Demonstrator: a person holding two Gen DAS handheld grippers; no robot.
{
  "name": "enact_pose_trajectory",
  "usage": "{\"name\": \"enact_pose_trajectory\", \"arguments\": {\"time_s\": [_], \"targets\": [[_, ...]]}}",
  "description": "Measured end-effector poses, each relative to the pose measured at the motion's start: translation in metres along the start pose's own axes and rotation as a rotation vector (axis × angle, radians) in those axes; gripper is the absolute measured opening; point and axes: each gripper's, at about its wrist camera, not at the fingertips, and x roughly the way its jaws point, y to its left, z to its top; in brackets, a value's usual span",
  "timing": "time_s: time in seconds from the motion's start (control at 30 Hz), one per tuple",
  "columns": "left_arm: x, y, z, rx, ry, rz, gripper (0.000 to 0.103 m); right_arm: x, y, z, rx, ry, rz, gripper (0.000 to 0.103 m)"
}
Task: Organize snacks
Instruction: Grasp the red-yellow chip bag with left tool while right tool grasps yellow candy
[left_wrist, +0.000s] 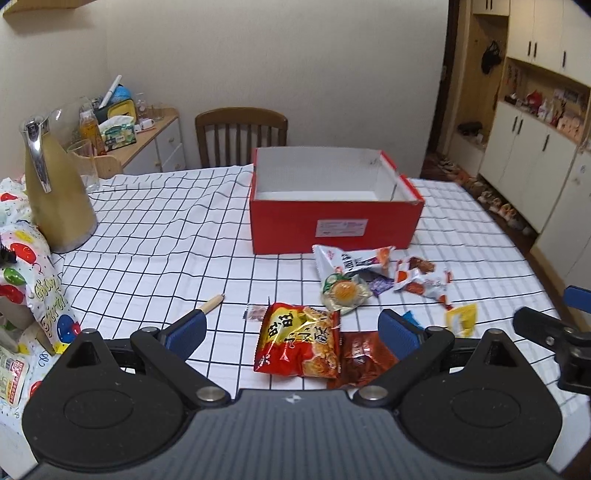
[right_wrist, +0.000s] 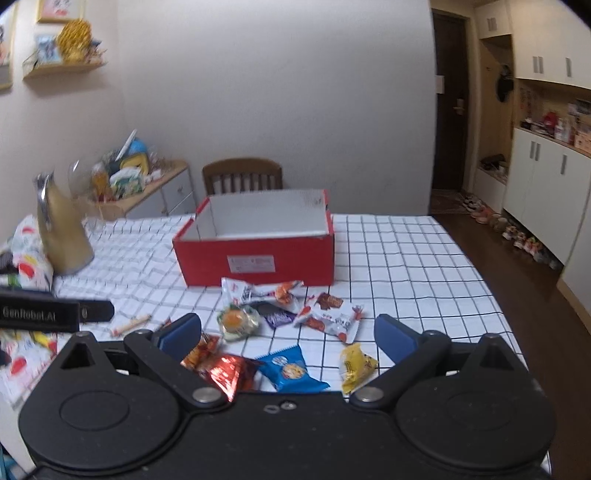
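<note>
the left hand-held gripper (left_wrist: 291, 328) hovers with fingers spread apart, nothing between them, over the red chip bag (left_wrist: 301, 341) on the table (left_wrist: 147, 236). the right hand-held gripper (right_wrist: 288, 334) is likewise wide apart and empty above the blue cookie packet (right_wrist: 291, 369). the snacks lie scattered just in front of the open red box (left_wrist: 334, 218), which holds nothing visible; a yellow packet (right_wrist: 356, 365) lies to the front right of the box.

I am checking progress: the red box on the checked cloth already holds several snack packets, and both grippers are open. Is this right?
Not quite. In both wrist views the red box is empty; the snack packets lie on the cloth in front of it. Both grippers are open.
</note>
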Motion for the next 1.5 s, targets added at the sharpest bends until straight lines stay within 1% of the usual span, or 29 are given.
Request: {"name": "enact_pose_trajectory", "arguments": {"time_s": [0.1, 0.17, 0.23, 0.37, 0.47, 0.57, 0.6, 0.7, 0.8, 0.9, 0.93, 0.97, 1.03, 1.1, 1.23, 1.5], "targets": [[0.013, -0.009, -0.005, -0.053, 0.050, 0.037, 0.100, 0.012, -0.016, -0.006, -0.033, 0.043, 0.043, 0.096], [0.018, -0.014, -0.008, -0.106, 0.072, 0.075, 0.100, 0.016, -0.027, -0.009, -0.073, 0.048, 0.065, 0.096], [0.020, -0.019, -0.010, -0.137, 0.089, 0.108, 0.100, 0.020, -0.040, -0.010, -0.103, 0.064, 0.084, 0.095], [0.021, -0.029, -0.013, -0.132, 0.088, 0.167, 0.100, 0.029, -0.061, -0.008, -0.143, 0.099, 0.126, 0.093], [0.028, -0.034, -0.012, -0.097, 0.105, 0.179, 0.100, 0.037, -0.069, -0.008, -0.169, 0.117, 0.130, 0.091], [0.041, -0.034, -0.009, -0.060, 0.135, 0.167, 0.100, 0.049, -0.075, -0.008, -0.160, 0.136, 0.129, 0.090], [0.049, -0.032, -0.008, -0.049, 0.159, 0.148, 0.100, 0.053, -0.075, -0.008, -0.161, 0.143, 0.122, 0.089], [0.074, -0.021, -0.007, -0.062, 0.213, 0.110, 0.100, 0.069, -0.075, -0.010, -0.158, 0.169, 0.103, 0.088], [0.095, -0.005, -0.005, -0.079, 0.238, 0.102, 0.100, 0.087, -0.075, -0.013, -0.136, 0.209, 0.073, 0.084], [0.117, 0.006, 0.001, -0.091, 0.276, 0.039, 0.100, 0.103, -0.075, -0.015, -0.115, 0.252, 0.047, 0.082], [0.125, 0.005, 0.003, -0.067, 0.285, 0.025, 0.100, 0.107, -0.073, -0.016, -0.115, 0.269, 0.040, 0.081], [0.131, 0.002, 0.004, -0.032, 0.289, 0.030, 0.100, 0.113, -0.072, -0.017, -0.117, 0.285, 0.033, 0.080], [0.145, -0.002, 0.007, 0.046, 0.306, 0.059, 0.100, 0.120, -0.069, -0.018, -0.124, 0.310, 0.022, 0.079], [0.158, 0.001, 0.008, 0.067, 0.338, 0.057, 0.100, 0.127, -0.068, -0.018, -0.124, 0.326, 0.021, 0.077], [0.172, 0.017, 0.013, -0.004, 0.380, -0.017, 0.100, 0.136, -0.065, -0.016, -0.117, 0.349, 0.018, 0.075], [0.192, 0.025, 0.015, -0.068, 0.456, -0.121, 0.100, 0.157, -0.067, -0.019, -0.107, 0.399, -0.011, 0.072]]}}
